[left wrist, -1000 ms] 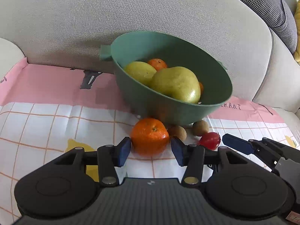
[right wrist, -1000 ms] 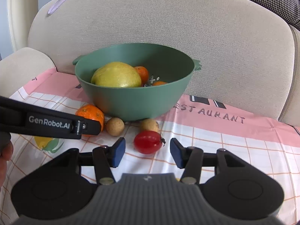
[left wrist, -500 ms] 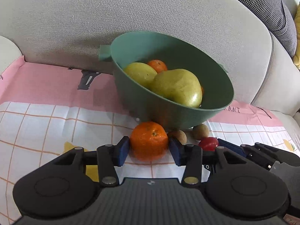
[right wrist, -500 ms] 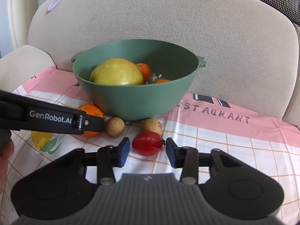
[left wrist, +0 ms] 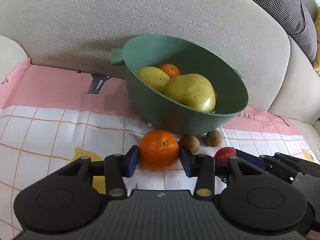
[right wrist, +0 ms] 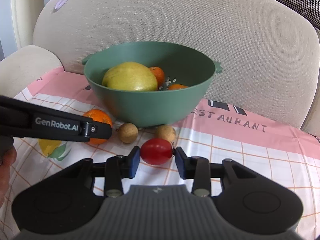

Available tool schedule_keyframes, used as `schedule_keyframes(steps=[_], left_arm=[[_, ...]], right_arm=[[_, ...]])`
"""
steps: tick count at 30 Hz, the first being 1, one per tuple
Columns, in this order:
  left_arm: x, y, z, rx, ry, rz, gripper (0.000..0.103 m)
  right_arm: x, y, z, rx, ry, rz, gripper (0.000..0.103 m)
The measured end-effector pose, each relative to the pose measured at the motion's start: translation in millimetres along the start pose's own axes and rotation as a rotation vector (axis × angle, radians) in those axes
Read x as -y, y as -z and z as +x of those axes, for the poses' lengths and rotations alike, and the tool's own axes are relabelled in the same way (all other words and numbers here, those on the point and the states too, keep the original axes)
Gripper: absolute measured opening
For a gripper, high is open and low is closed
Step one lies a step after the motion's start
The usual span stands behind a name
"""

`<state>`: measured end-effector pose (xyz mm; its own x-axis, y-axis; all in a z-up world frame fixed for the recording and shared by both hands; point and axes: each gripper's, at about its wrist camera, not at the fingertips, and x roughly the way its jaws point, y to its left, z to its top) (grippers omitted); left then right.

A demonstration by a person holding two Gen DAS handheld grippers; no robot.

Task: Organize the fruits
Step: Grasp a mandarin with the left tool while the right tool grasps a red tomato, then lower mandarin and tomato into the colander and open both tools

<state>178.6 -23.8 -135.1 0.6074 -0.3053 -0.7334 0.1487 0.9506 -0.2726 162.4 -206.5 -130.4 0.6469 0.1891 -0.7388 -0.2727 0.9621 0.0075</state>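
Note:
A green bowl (left wrist: pixel 180 118) on the sofa's cloth holds two yellow-green pears (left wrist: pixel 192 92) and small oranges (left wrist: pixel 170 70). In front of it lie an orange (left wrist: pixel 159 149), two brown longans (left wrist: pixel 190 143) and a red tomato (right wrist: pixel 156 151). My left gripper (left wrist: pixel 159 157) has its blue pads on both sides of the orange, and its jaws are still closing on it. My right gripper (right wrist: pixel 157 157) is shut on the tomato, which rests on the cloth. In the right wrist view the left gripper's finger (right wrist: pixel 60 125) hides part of the orange (right wrist: pixel 100 116).
A pink and white checked cloth (right wrist: pixel 250 150) covers the sofa seat. The beige backrest (left wrist: pixel 140 16) rises right behind the bowl, with a checked cushion (left wrist: pixel 290 6) at upper right. A hand (right wrist: pixel 6 160) shows at the left edge. The two grippers sit close side by side.
Both grippers' jaws narrowed: the left pads came in onto the orange, the right pads onto the tomato. Neither hand shifted noticeably.

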Motion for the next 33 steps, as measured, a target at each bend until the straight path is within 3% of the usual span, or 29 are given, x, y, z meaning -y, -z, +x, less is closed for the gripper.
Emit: schedule_keyframes(steps=[16,33], left_arm=[[5,2,-47,0.031,0.021,-0.028,0.05],[43,-28,-111,0.137,0.002,0.047,0.05]], right_arm=[[-12,3,-46,0.022,-0.025,-0.002,0.035],[-7,-29,-108,0.149,-0.02,-0.031,0.035]])
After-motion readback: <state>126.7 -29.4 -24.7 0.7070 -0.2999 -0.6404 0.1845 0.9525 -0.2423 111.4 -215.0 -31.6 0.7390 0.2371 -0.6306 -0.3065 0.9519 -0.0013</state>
